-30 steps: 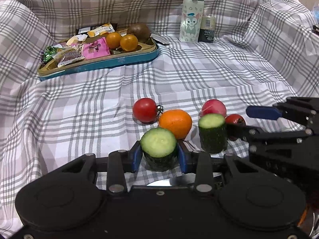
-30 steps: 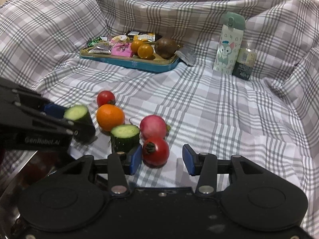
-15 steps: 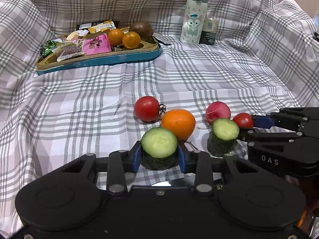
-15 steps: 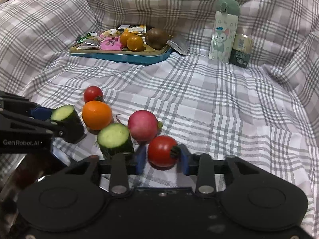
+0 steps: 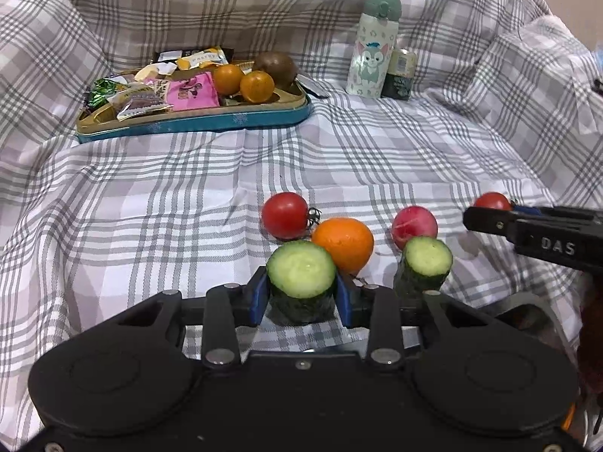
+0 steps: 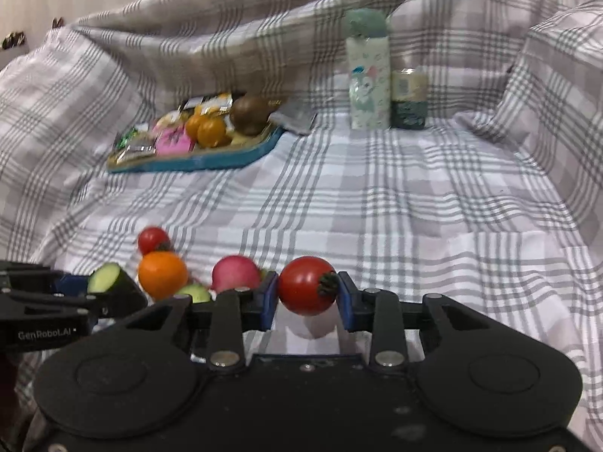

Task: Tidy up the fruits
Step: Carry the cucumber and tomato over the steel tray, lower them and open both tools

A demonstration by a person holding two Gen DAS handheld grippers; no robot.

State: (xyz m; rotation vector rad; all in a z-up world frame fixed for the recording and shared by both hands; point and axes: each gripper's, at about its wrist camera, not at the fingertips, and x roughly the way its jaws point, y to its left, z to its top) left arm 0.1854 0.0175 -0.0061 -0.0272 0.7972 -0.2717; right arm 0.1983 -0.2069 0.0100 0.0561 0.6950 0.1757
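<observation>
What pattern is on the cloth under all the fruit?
The cloth has a grey and white check pattern, with pale lilac-grey squares. The left wrist view shows it best.

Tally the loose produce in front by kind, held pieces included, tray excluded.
Cucumber pieces: 2
Tomatoes: 2
Orange: 1
Radish: 1
Total: 6

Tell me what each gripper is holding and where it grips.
Left gripper: cucumber piece, pinched on its skin sides. Right gripper: tomato, pinched across, one side at the stem end.
</observation>
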